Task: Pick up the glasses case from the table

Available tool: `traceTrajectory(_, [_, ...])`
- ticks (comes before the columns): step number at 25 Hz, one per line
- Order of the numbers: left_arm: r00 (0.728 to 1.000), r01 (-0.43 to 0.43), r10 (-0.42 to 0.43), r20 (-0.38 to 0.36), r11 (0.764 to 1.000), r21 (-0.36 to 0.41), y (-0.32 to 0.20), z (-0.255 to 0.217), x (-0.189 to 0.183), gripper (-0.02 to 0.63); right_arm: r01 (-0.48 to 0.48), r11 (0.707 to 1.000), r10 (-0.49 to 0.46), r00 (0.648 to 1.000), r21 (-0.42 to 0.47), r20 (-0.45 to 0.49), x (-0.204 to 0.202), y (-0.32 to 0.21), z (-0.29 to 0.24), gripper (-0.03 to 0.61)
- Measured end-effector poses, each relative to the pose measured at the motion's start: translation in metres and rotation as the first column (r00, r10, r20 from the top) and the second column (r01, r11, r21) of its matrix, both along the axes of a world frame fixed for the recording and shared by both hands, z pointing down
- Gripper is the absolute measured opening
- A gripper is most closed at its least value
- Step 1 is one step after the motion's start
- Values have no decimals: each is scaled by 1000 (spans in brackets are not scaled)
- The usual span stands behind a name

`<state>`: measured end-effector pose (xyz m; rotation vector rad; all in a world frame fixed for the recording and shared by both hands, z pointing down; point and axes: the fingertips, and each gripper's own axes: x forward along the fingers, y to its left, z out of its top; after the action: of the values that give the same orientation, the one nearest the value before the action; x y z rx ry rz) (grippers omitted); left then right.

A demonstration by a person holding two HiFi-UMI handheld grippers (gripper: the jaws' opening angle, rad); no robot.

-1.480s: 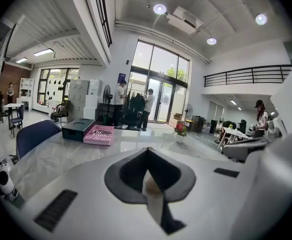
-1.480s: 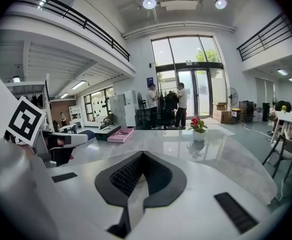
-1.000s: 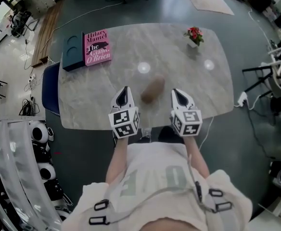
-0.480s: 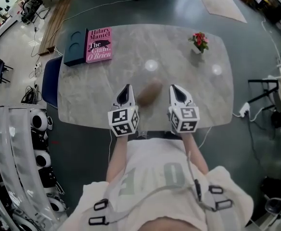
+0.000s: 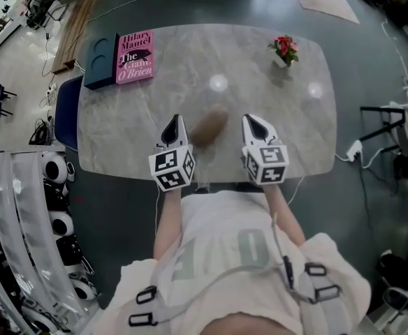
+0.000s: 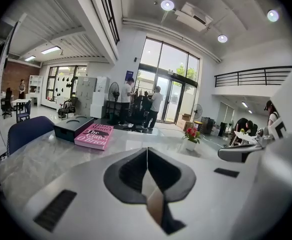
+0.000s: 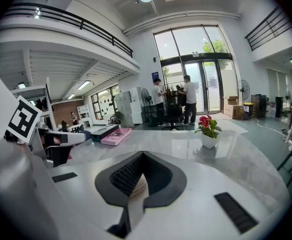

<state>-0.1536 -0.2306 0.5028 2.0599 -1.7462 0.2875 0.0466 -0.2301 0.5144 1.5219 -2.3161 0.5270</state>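
The brown glasses case point(image 5: 209, 126) lies on the marble table point(image 5: 288, 117) near its front edge, between my two grippers in the head view. My left gripper point(image 5: 173, 122) hovers just left of it, jaws shut and empty. My right gripper point(image 5: 254, 121) sits a little to the case's right, also shut with nothing held. In the left gripper view the left gripper point(image 6: 147, 149) shows its jaws closed to a seam. The right gripper view shows the right gripper point(image 7: 142, 154) closed the same way. Each gripper's own body hides the case in both gripper views.
A pink book point(image 5: 135, 56) and a dark box point(image 5: 100, 61) lie at the table's far left corner. A small potted red flower point(image 5: 283, 49) stands at the far right. A blue chair point(image 5: 66, 121) is at the left edge. People stand far off by the glass doors point(image 6: 141, 101).
Both grippers have drifted a short way across the table's front edge, still flanking the case. Their jaws stayed shut and the case has not moved.
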Motion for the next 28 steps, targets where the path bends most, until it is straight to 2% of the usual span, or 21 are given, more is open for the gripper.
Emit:
traceTrajectory(5, [1000, -3, 3, -9, 1000, 3, -3, 0, 2, 3, -4, 1000, 4, 1000, 1, -5, 2, -3, -2, 1])
traceTrajectory(9, [999, -41, 41, -6, 999, 17, -4, -2, 6, 8, -8, 1000, 8, 1000, -3, -10, 2, -3, -2, 2])
traceTrajectory(11, [997, -68, 69, -17, 997, 22, -6, -3, 9, 84, -7, 1000, 7, 1000, -6, -11, 2, -3, -1, 1])
traceTrajectory(16, [990, -116, 118, -75, 993, 31, -14, -5, 18, 213, -5, 1000, 5, 1000, -16, -10, 4, -2, 4, 2])
traceTrajectory(19, [991, -110, 113, -70, 992, 55, -16, -7, 20, 259, -8, 1000, 8, 1000, -25, -9, 6, -2, 6, 2])
traceTrajectory(23, [993, -61, 67, -97, 996, 71, -23, -8, 19, 347, -19, 999, 19, 1000, -27, -6, 13, -3, 7, 2])
traceTrajectory(26, [991, -66, 73, -108, 995, 71, -30, -7, 25, 396, -30, 999, 30, 1000, -27, -5, 18, -4, 8, 2])
traceTrajectory(28, [994, -81, 86, -68, 994, 66, -32, -6, 29, 411, -37, 999, 36, 999, -31, -9, 21, -3, 9, 2])
